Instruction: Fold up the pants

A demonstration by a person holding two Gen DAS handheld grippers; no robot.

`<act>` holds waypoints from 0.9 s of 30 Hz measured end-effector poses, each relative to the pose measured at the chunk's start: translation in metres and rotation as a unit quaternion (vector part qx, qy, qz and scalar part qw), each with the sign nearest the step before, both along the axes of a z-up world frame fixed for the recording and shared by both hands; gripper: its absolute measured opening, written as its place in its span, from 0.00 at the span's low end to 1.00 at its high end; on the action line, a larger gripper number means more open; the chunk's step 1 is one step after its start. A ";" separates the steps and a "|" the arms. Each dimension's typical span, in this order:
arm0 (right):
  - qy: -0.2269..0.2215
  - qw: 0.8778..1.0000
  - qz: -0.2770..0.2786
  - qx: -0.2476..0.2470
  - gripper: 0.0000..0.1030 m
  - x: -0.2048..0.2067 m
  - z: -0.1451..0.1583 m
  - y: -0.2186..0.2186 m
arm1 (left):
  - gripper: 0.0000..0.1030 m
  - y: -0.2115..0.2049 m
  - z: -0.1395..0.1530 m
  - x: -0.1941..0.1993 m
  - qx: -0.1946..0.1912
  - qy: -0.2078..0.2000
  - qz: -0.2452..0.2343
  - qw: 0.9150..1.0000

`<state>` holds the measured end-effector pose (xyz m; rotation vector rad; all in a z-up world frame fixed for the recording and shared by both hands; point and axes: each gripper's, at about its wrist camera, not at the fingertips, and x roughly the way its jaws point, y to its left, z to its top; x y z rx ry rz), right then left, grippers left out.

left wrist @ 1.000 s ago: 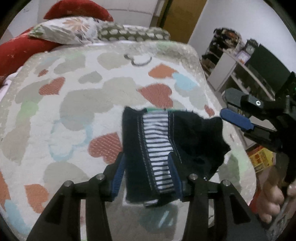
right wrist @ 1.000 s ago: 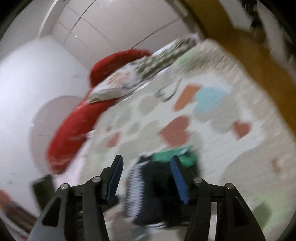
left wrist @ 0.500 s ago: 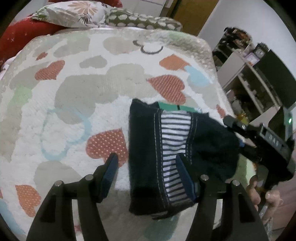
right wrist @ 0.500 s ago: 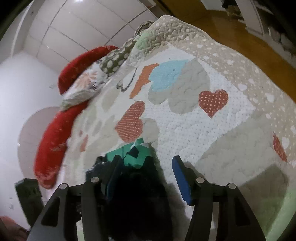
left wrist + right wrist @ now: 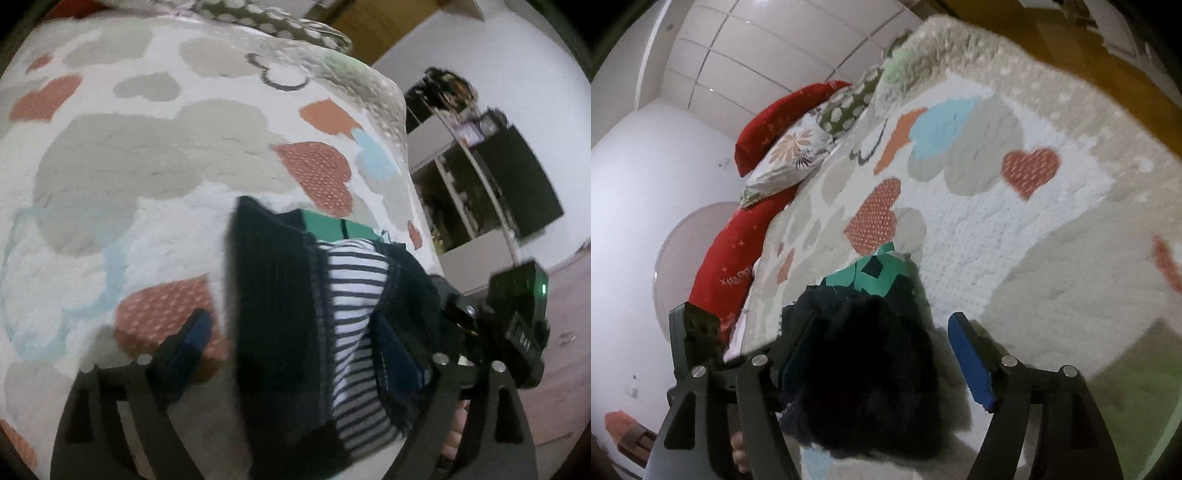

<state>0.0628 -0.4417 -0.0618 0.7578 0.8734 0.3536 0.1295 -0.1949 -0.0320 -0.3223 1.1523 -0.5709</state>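
Left claw [image 5: 291,350]: jaws opening, spread wide, pads clear of cloth. Pants [image 5: 295,314] (dark navy, folded into compact bundle, striped panel and green waistband showing) lie flat on bed quilt [image 5: 147,177], between both claws. Right claw [image 5: 882,354]: jaws opening, spread wide, dark bundle between them; right blue pad clear of cloth, left pad's contact cannot be told. Red pillow [image 5: 783,118] at bed's far end.
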 end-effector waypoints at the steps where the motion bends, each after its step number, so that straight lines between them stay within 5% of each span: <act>1: 0.004 1.000 0.005 0.006 0.74 0.004 -0.004 0.002 | 0.78 -0.007 0.000 0.001 0.003 -0.001 -0.012 1.000; 3: 0.014 0.999 0.014 0.029 0.64 0.015 -0.013 0.005 | 0.47 -0.014 0.002 0.001 -0.006 0.010 -0.031 0.999; 4: 0.017 0.998 0.020 0.048 0.53 0.019 -0.014 0.007 | 0.44 -0.013 0.005 -0.001 -0.006 0.009 -0.029 1.000; 6: 0.028 0.995 0.036 0.085 0.49 0.024 -0.014 0.013 | 0.37 -0.006 0.013 -0.004 -0.010 0.002 -0.020 1.000; 12: 0.007 0.992 0.075 0.097 0.44 0.027 0.012 0.043 | 0.36 0.042 0.042 -0.008 -0.029 -0.026 0.036 0.999; 16: 0.001 0.994 0.080 0.075 0.47 0.038 0.019 0.065 | 0.37 0.067 0.038 0.008 0.022 -0.025 0.097 0.995; 20: 0.030 0.997 0.044 -0.061 0.58 0.057 0.013 0.084 | 0.37 0.087 0.023 0.012 0.062 -0.019 0.133 0.989; 22: 0.030 0.997 0.044 -0.058 0.58 0.055 0.018 0.081 | 0.37 0.095 0.028 0.001 0.061 -0.035 0.142 0.987; 27: -0.055 0.988 0.062 -0.130 0.64 0.018 0.071 0.083 | 0.39 0.105 0.052 -0.033 0.077 -0.084 0.157 0.981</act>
